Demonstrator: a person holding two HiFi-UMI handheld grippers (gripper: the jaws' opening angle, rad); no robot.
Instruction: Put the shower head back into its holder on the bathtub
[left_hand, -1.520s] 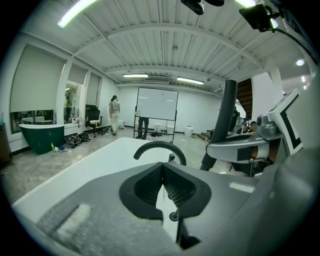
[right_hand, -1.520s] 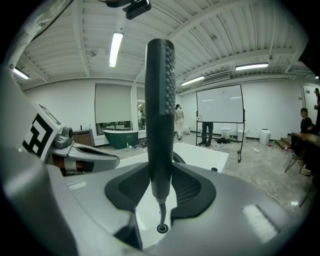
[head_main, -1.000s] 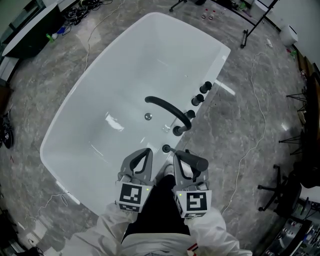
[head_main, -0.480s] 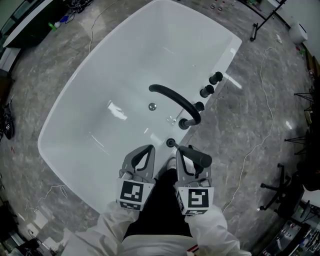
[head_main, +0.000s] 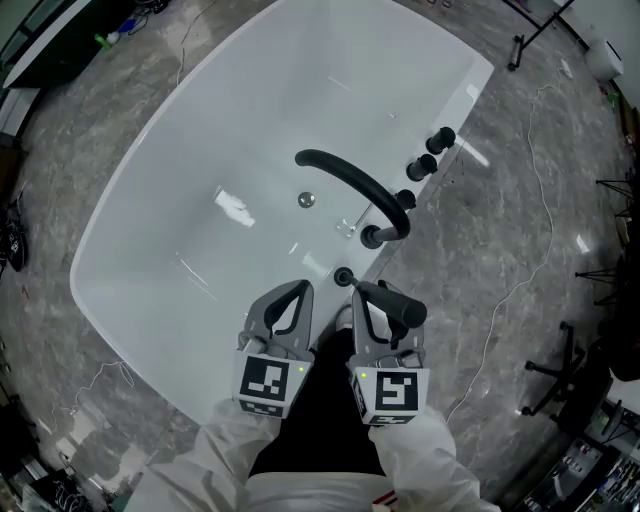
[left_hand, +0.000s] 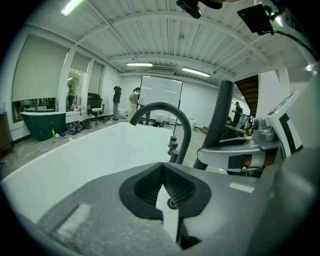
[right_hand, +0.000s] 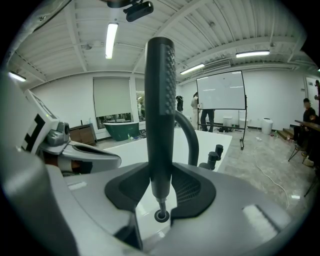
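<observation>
Jaws of the right gripper (right_hand: 160, 189) clamp the black shower head (right_hand: 161, 100) upright, long axis vertical, its lower tip directly below them, just above and in line with the round holder (right_hand: 161, 216) in the rim of the white bathtub (head_main: 200, 120). The left gripper (left_hand: 163, 186), jaws pressed together on nothing, hangs just beside, slightly farther off.

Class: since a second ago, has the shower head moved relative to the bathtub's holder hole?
Cannot tell. The head view's camera itself shifted, and the shower head keeps its lower end just beside the holder hole.
</observation>
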